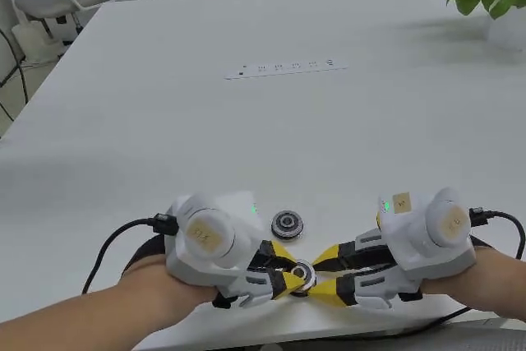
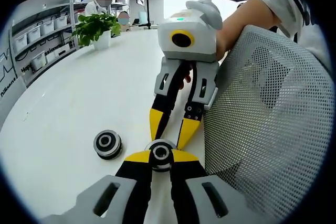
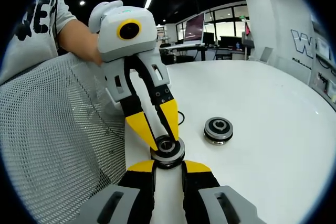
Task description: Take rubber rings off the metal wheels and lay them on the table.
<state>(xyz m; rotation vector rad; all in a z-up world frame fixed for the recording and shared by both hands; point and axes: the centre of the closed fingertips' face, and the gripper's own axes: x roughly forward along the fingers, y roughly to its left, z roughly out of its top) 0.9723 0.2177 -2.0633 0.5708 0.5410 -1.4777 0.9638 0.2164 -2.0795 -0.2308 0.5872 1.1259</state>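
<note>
At the near edge of the white table (image 1: 148, 129), the left gripper (image 1: 286, 270) and the right gripper (image 1: 322, 273) meet tip to tip from opposite sides over one small metal wheel (image 1: 301, 274). Each claw is drawn narrow, its yellow tips pressed against the wheel's rim. The dark rubber ring (image 3: 168, 162) sits around the wheel, not yet off. Whether the tips bite the ring or the metal beneath it is too fine to tell, as is whether the wheel rests on the surface or hangs just above it. A second wheel (image 1: 287, 223), its ring on, lies flat just beyond the pair, toward the middle of the table and apart from both claws. A mesh chair back (image 2: 262, 119) stands close behind the edge.

The risks look plain. Four tips crowd one small round part, so an uneven pull could squeeze the wheel out sideways. This close to the edge, it would likely drop to the floor or into the chair. A stretched ring could snap free and fly, or roll back into place if the grip is shallow. A jerk on release could also knock the second wheel and send it rolling.
</note>
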